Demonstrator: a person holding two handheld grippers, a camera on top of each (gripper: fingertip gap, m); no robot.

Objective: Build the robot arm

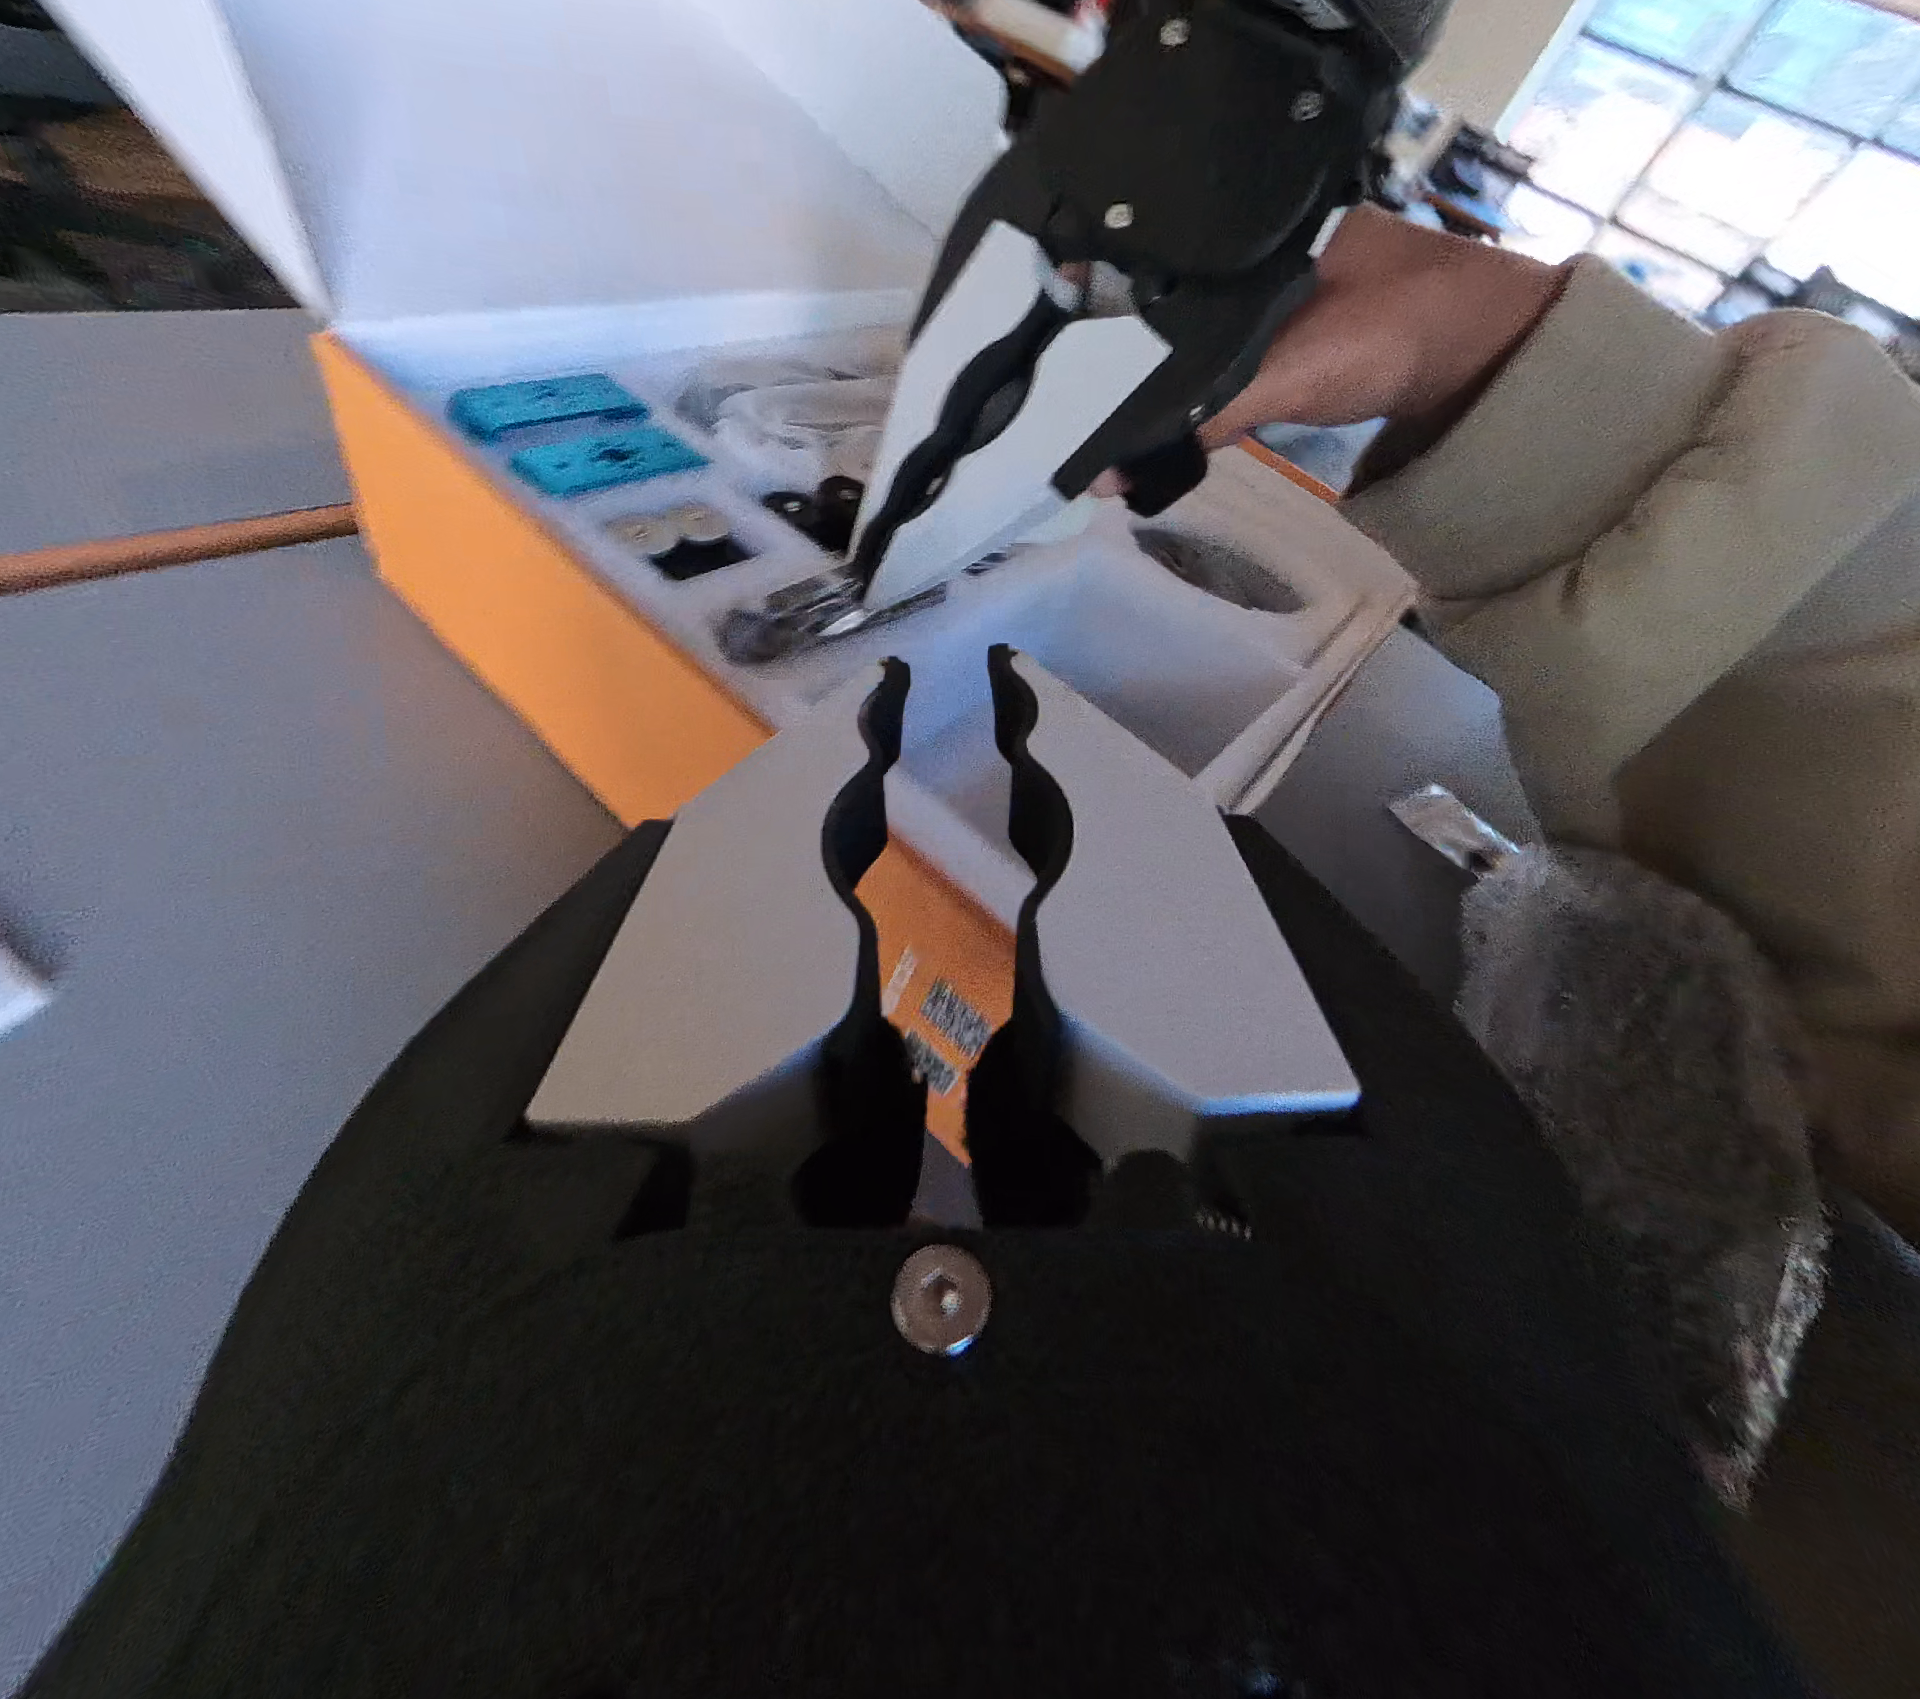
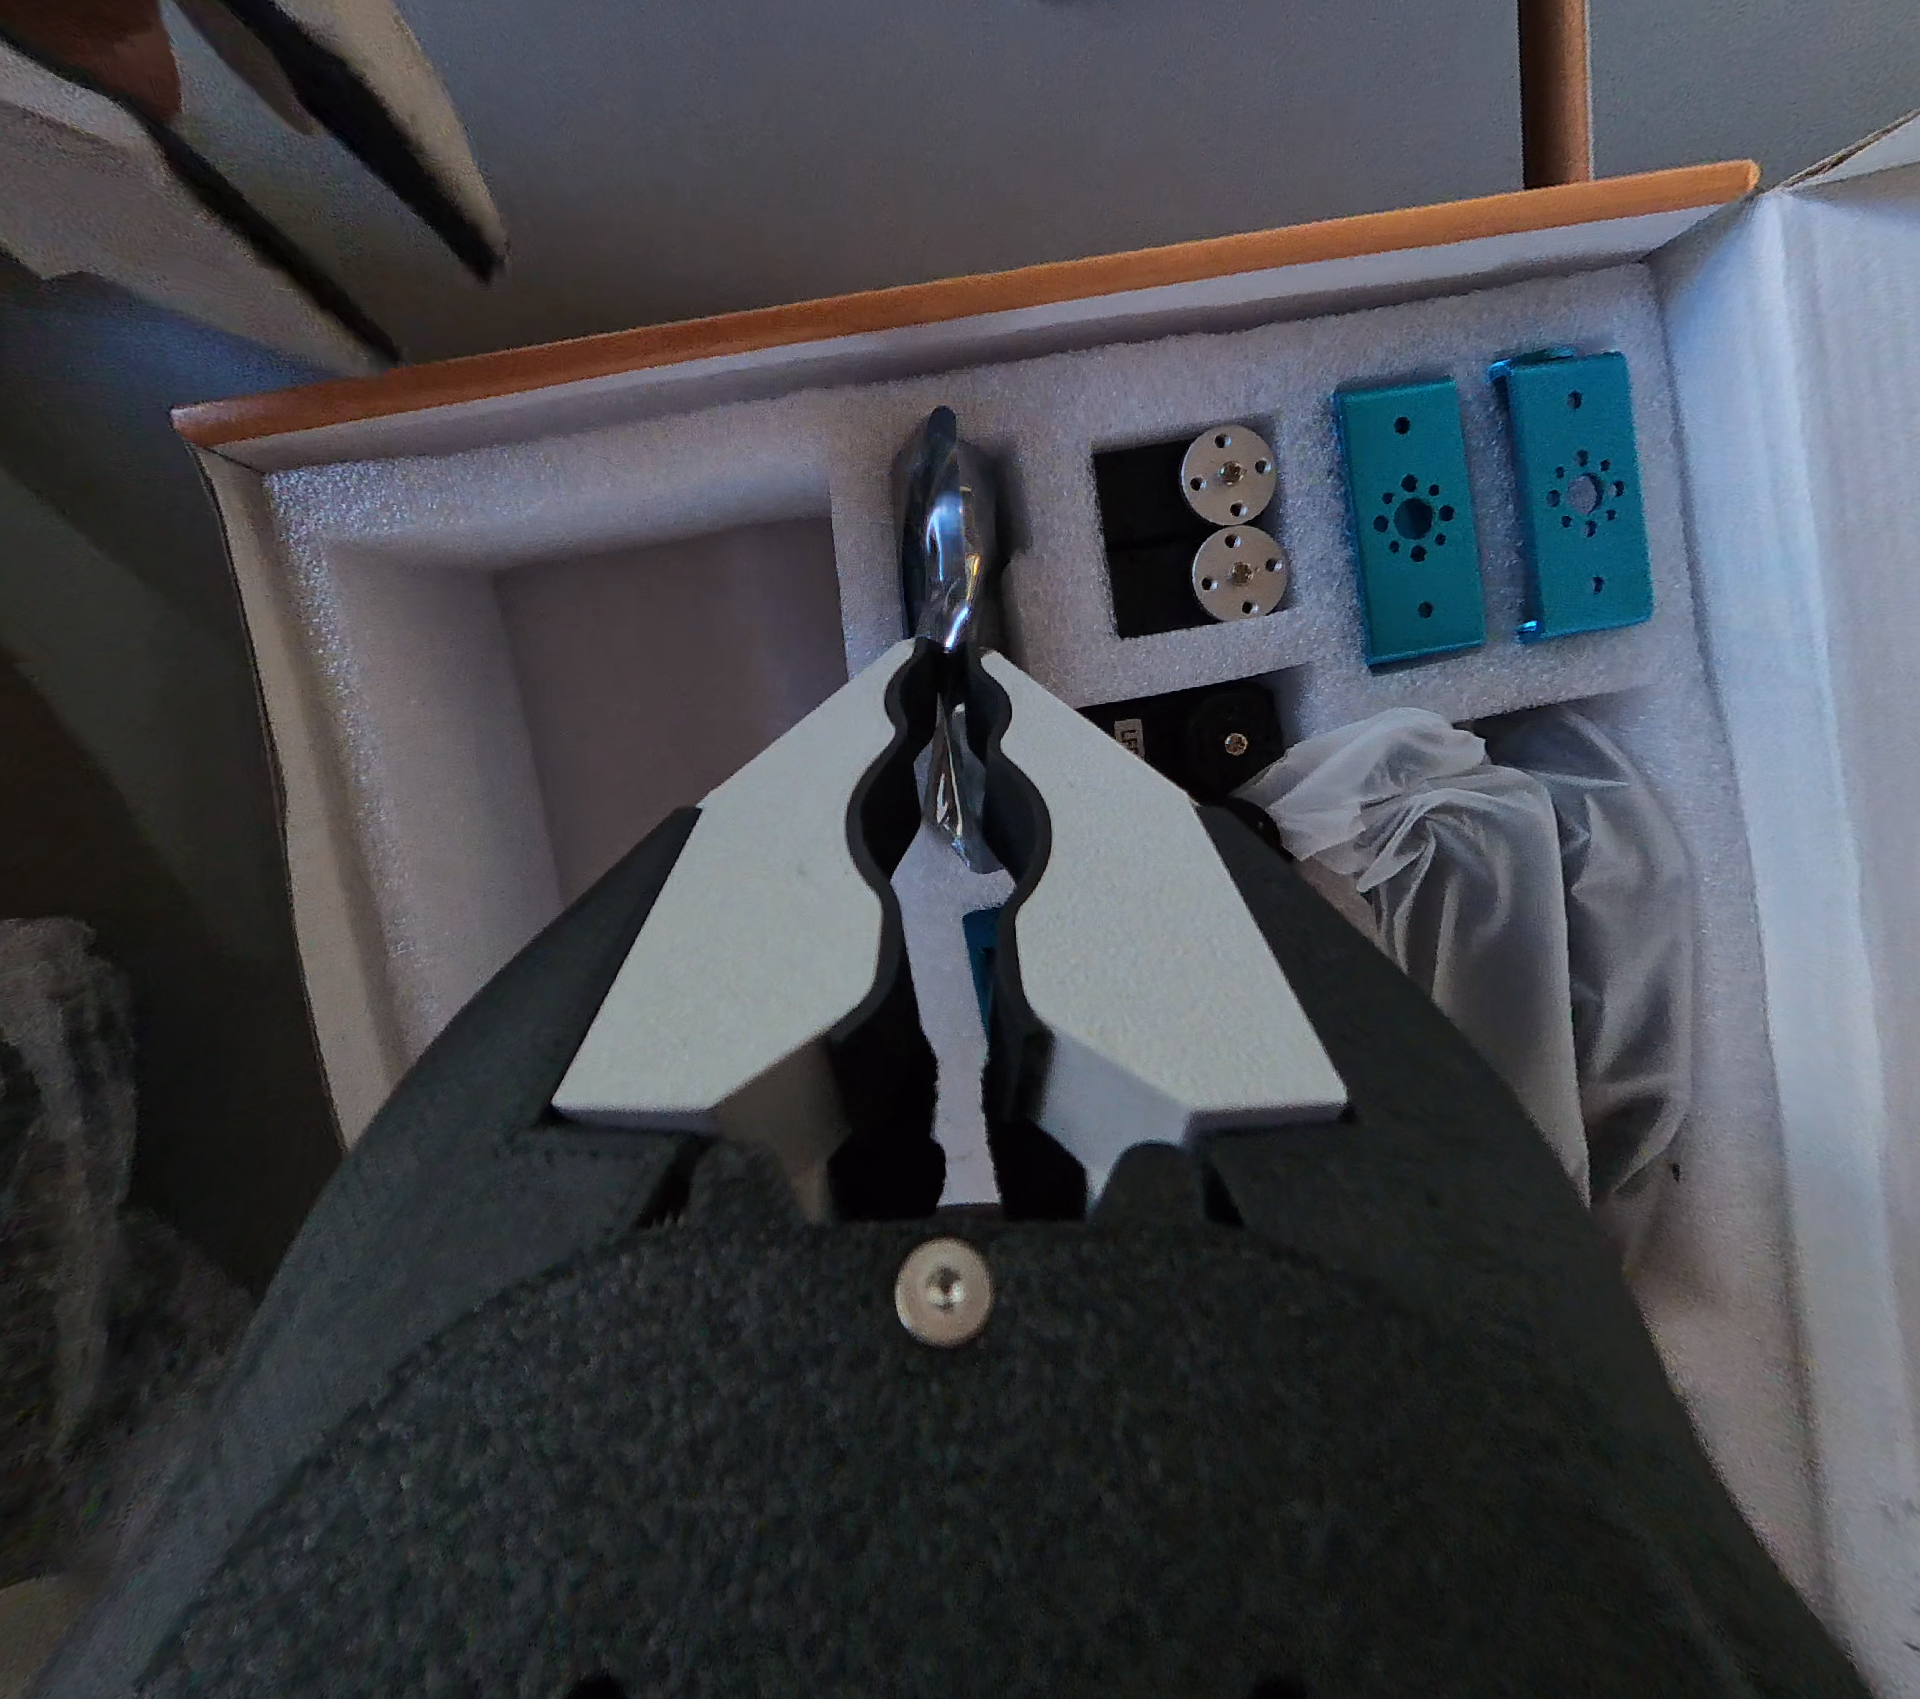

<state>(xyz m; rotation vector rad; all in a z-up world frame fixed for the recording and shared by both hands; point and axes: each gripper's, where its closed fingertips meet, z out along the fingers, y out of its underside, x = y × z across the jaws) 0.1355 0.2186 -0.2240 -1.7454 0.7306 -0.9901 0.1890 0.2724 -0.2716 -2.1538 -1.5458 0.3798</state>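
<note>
Right wrist view: right gripper (image 2: pixel 948 673) fingers pinched on shiny plastic-wrapped packet (image 2: pixel 943 537), tips nearly touching; packet juts forward from tips over narrow slot in white foam insert (image 2: pixel 665 454) of orange-sided box (image 2: pixel 935 299), near box's far edge. Beside slot: two silver round discs (image 2: pixel 1236 532), two blue drilled plates (image 2: pixel 1496 506). Left wrist view: left gripper (image 1: pixel 945 667) fingers narrowly parted, holding nothing, over box's near corner on grey counter (image 1: pixel 208 766).
</note>
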